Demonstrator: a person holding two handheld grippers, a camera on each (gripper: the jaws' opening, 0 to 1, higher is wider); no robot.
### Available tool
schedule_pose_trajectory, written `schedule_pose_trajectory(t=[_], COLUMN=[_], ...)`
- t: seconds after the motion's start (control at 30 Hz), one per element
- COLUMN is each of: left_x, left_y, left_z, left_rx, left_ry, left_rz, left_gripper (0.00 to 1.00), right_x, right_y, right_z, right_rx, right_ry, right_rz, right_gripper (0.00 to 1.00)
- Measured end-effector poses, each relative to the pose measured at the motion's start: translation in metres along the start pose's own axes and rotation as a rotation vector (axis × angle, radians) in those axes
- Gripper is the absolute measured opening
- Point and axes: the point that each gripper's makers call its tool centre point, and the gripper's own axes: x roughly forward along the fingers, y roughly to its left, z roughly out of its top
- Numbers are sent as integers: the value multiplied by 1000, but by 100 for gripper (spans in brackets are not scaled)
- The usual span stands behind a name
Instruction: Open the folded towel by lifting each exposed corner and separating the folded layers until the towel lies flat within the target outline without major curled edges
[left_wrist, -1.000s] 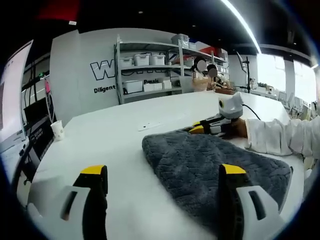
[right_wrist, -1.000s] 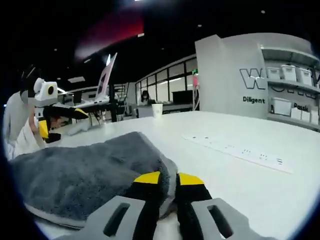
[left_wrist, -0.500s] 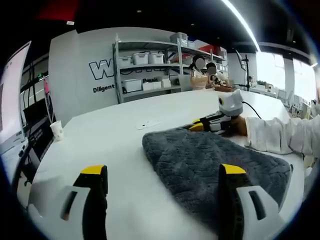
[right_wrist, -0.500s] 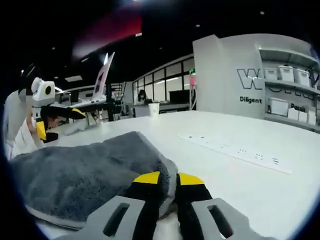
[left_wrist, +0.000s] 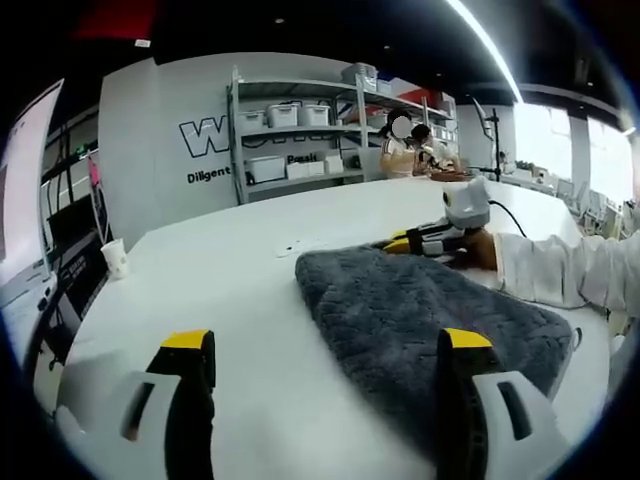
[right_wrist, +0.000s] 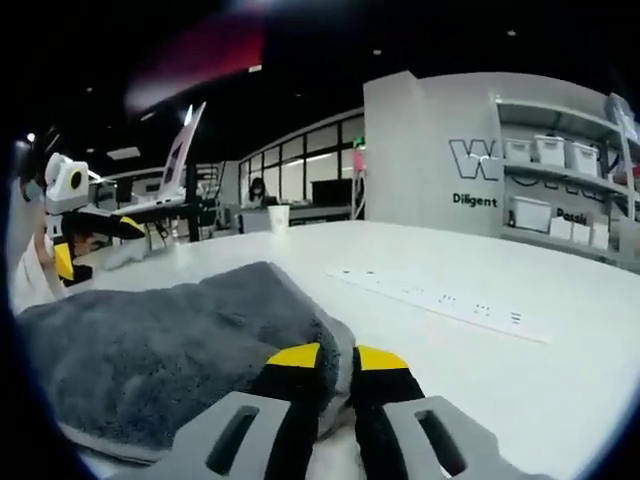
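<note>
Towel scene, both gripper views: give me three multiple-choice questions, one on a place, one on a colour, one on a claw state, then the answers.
1. Where does the paper cup stand?
A. on the towel
B. on the white table, apart from the towel
C. on a shelf

2. What colour is the towel?
A. dark grey
B. red
C. white

3. How is the right claw?
A. wide open
B. shut on the towel's corner
C. holding the cup

Answers: B, it sits on bare table; A, the pile is grey; B, the yellow tips pinch the towel.

We've got the left gripper (left_wrist: 325, 355) gaping wide just short of the grey towel (left_wrist: 430, 325), with the right gripper (left_wrist: 408, 244) at the towel's far corner.
</note>
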Motion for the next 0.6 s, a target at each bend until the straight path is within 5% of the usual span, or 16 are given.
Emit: schedule_pose_trajectory(t=[0.6], left_x=[0], left_y=[1], left_z=[1], left_rx=[0], left_ry=[0], left_rz=[0], left_gripper=[90], right_x=[-27], right_y=[-33], right_z=[-5], right_rx=[9], right_ry=[16], right_rz=[-213], right_gripper=[5])
